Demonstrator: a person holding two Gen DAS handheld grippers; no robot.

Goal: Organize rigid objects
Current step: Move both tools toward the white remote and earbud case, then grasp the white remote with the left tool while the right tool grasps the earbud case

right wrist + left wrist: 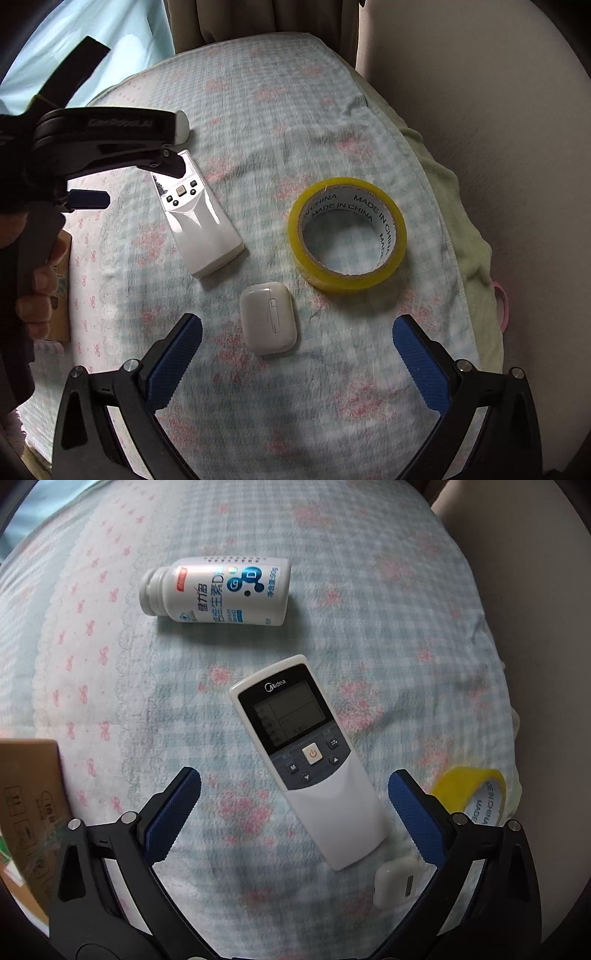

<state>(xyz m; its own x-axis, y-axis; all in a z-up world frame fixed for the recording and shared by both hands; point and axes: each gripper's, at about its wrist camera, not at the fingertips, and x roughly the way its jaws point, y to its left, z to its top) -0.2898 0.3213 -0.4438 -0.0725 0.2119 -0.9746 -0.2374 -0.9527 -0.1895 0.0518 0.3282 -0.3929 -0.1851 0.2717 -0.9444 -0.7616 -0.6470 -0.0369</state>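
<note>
The left gripper [293, 805] hangs over the remote control [306, 757] with its jaws spread wide and nothing between them; the remote's lower half lies in the gap, slanted across it. The right gripper [297, 354] is just as wide and empty, poised over the small white earbud case [268, 317]. Everything rests flat on the checked, flowered blanket [388, 635]: the white bottle [218, 590] on its side beyond the remote, without a cap that I can see, the earbud case near the remote's bottom end, and the yellow tape roll [347, 232] off to the right. A cardboard box [29, 805] stands at the left edge, probably where things are meant to go.

To take the remote well, I would turn the left gripper until its blue pads [170, 816] face the long edges squarely, then lower and close on the plain lower half, clear of the buttons. The blanket is soft, so pressing down a little should let the pads get beside the thin body.

The remote reads "Midea" above its screen, with an "M" button below. The tape's core repeats "MADE IN CHINA". The bottle carries Chinese characters, a large "D" and "90g".
</note>
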